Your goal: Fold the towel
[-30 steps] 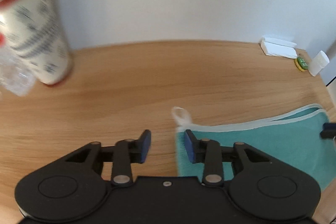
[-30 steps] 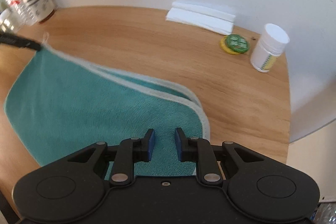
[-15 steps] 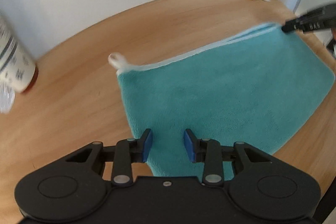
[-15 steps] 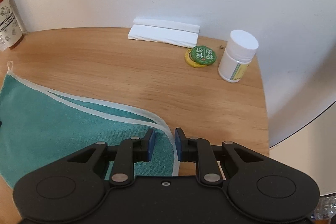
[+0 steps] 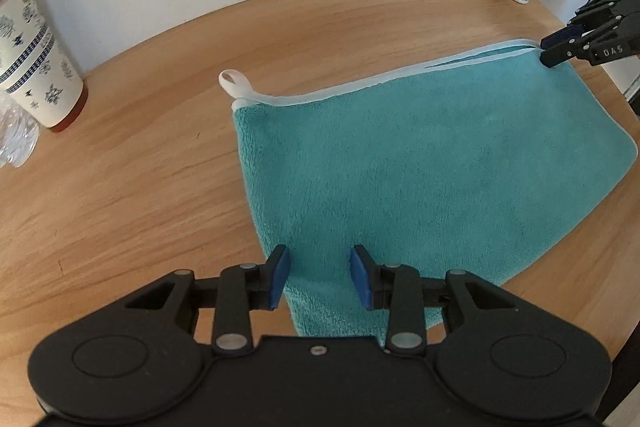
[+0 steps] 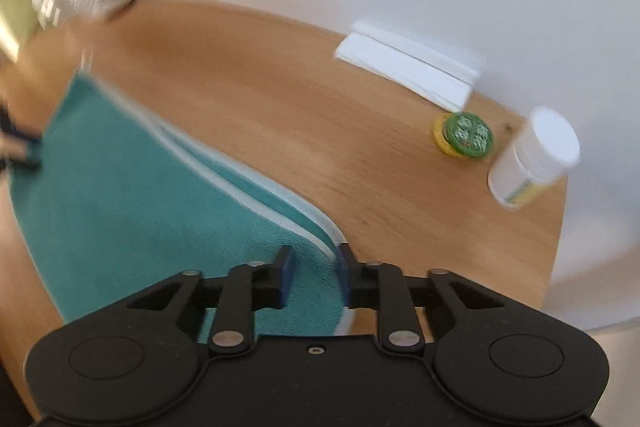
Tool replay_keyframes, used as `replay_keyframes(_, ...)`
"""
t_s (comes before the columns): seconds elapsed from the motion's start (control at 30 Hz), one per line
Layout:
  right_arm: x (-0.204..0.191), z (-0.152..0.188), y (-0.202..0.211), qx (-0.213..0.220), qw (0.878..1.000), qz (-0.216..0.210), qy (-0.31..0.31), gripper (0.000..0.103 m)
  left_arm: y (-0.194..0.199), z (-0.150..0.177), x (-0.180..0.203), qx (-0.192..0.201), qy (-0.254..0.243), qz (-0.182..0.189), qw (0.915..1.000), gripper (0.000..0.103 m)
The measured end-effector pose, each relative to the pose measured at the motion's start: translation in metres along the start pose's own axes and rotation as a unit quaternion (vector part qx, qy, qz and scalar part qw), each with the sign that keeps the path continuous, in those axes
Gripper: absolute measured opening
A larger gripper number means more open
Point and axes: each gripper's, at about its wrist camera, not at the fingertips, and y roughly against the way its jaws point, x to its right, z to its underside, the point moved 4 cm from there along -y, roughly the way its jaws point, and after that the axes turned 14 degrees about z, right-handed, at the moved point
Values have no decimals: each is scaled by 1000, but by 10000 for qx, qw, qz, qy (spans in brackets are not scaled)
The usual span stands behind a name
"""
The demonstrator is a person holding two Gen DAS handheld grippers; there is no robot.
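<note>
The left gripper (image 5: 319, 275) hangs over the near left part of the towel (image 5: 420, 163), its blue-padded jaws spread apart with only teal cloth showing in the gap; nothing is clamped between them. The right gripper (image 6: 313, 277) sits at the towel's far right corner, its jaws also parted, with the white-trimmed edge running up between the fingers; the view from the left wrist shows its tips (image 5: 554, 51) at that corner, just where the two layers gape slightly. The towel lies flat on the wooden table (image 5: 140, 167), folded in half, both white hems stacked along the far edge and a white loop (image 5: 234, 83) sticking out at the far left corner. Outward to the left stands a patterned cup (image 5: 34, 51) with a red base, beside crinkled clear plastic (image 5: 16, 139). Along the wall to the right lie folded white napkins (image 6: 412, 67), then a green-lidded tin (image 6: 464, 135) and a white bottle (image 6: 532, 159) near the table's edge. The right wrist view is blurred.
</note>
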Motion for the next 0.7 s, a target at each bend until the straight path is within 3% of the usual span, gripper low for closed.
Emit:
replay_keyframes(0.27,14,-18,2,294,9992,-46,-252,3,9,-7,-11,-108,570,103,9983,36)
replay_keyframes(0.37,12,-22,5,489,9982,88,-338,3,19,-12,-15,0,647,15,9979,44)
replay_keyframes(0.5,9,-16,-2,264,9988,315,-282,3,19,-15,-16,9,663,-82,9978,47)
replay_keyframes(0.63,0,-10,-8,172,9983,522,-215,4,5,-10,-15,-254,613,-250,9975,47)
replay_keyframes(0.7,3,-11,-5,208,9974,669,-191,15,4,-9,-16,-230,670,-241,9972,47)
